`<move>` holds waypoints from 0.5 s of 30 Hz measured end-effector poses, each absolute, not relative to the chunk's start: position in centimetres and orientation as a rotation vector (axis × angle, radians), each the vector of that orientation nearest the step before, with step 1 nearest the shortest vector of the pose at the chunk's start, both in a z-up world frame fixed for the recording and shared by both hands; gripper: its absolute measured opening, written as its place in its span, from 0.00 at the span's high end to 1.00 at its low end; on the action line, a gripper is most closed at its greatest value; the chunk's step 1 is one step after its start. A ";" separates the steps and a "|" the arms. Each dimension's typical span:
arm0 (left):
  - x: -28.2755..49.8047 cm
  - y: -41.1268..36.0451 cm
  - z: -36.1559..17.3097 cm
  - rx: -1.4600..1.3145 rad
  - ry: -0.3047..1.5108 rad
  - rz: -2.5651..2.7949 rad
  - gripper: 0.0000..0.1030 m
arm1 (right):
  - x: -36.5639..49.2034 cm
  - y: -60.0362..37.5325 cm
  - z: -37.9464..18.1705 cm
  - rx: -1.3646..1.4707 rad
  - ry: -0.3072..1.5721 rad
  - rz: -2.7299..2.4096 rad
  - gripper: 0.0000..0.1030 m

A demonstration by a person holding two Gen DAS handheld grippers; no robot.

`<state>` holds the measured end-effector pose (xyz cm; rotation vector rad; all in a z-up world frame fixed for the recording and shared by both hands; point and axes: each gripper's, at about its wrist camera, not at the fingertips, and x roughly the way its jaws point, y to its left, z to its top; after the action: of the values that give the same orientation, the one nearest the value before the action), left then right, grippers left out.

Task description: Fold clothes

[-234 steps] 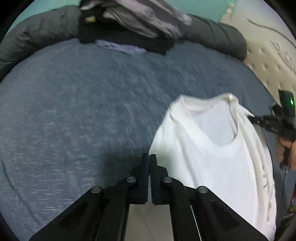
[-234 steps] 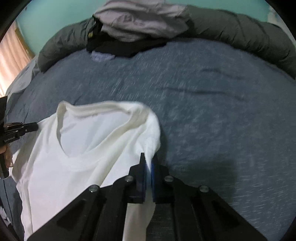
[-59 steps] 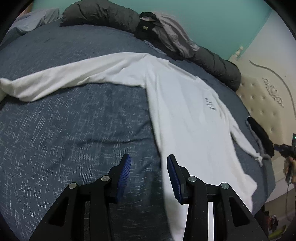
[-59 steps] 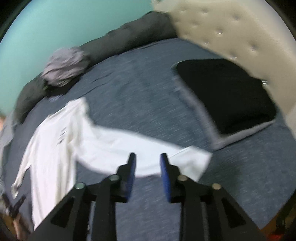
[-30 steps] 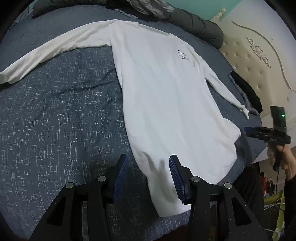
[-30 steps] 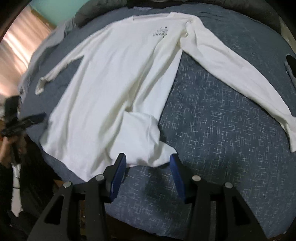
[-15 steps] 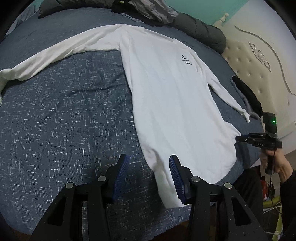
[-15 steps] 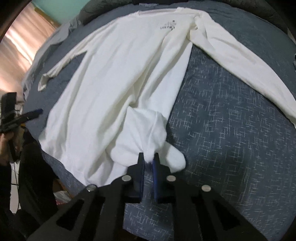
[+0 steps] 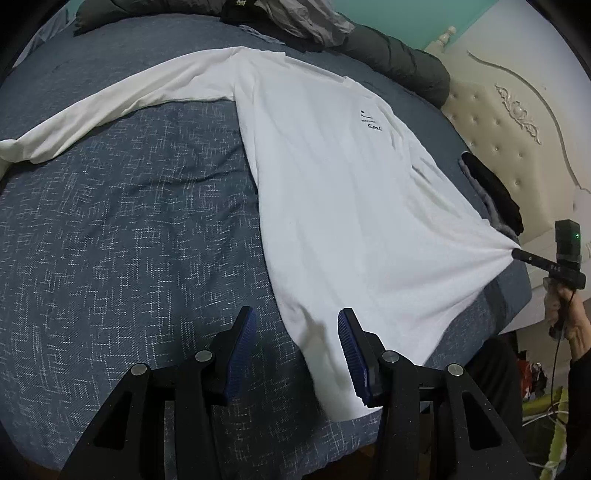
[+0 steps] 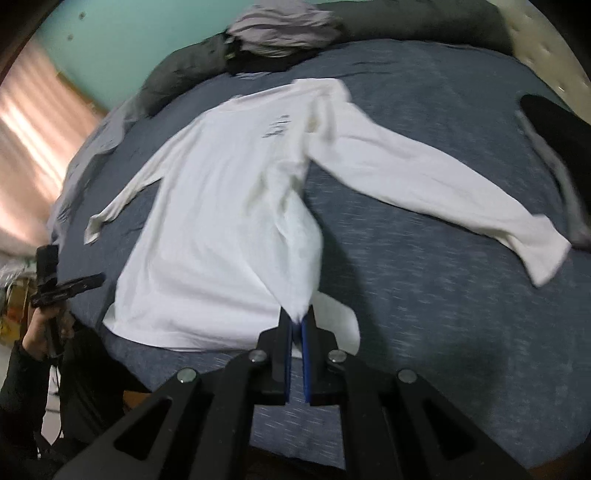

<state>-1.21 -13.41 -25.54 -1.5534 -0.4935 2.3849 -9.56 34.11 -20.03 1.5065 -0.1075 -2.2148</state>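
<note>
A white long-sleeved shirt [image 9: 332,192] lies spread face up on the blue bed, sleeves out to both sides; it also shows in the right wrist view [image 10: 221,206]. My left gripper [image 9: 295,347] is open, its blue pads either side of the shirt's lower left hem corner, not closed on it. My right gripper [image 10: 295,325] is shut on the shirt's lower right hem, lifting the cloth into a taut ridge. In the left wrist view the right gripper [image 9: 517,253] pulls the hem toward the bed's edge.
The bed [image 9: 110,240] has a blue cover. A dark grey duvet roll [image 9: 391,55] with a pile of grey and black clothes [image 10: 280,33] lies at the far side. A folded black garment [image 10: 554,125] sits by the padded headboard [image 9: 509,122].
My right gripper, shut on the hem, has pulled it up and outward, drawing the cloth taut. My left gripper has moved closer to the hem corner and stays open.
</note>
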 end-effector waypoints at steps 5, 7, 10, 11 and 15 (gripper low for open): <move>-1.3 -13.1 -26.2 -1.573 -0.502 2.361 0.51 | -9.5 36.0 -21.9 1.565 -0.159 -2.252 0.96; -1.4 -12.8 -26.5 -1.589 -0.490 2.348 0.51 | -9.6 36.3 -22.6 1.582 -0.174 -2.253 0.96; -1.3 -12.2 -26.8 -1.608 -0.467 2.329 0.51 | -9.9 36.7 -22.9 1.592 -0.167 -2.280 0.96; -1.3 -12.0 -26.9 -1.612 -0.460 2.325 0.51 | -10.0 37.0 -22.9 1.589 -0.171 -2.297 0.96; -1.2 -11.4 -27.2 -1.622 -0.448 2.311 0.51 | -10.5 38.6 -21.9 1.557 -0.217 -2.372 0.97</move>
<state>-1.25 -11.41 -27.21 -1.6222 -0.4478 2.3106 -10.53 38.63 -21.87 1.5569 -0.2166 -2.3719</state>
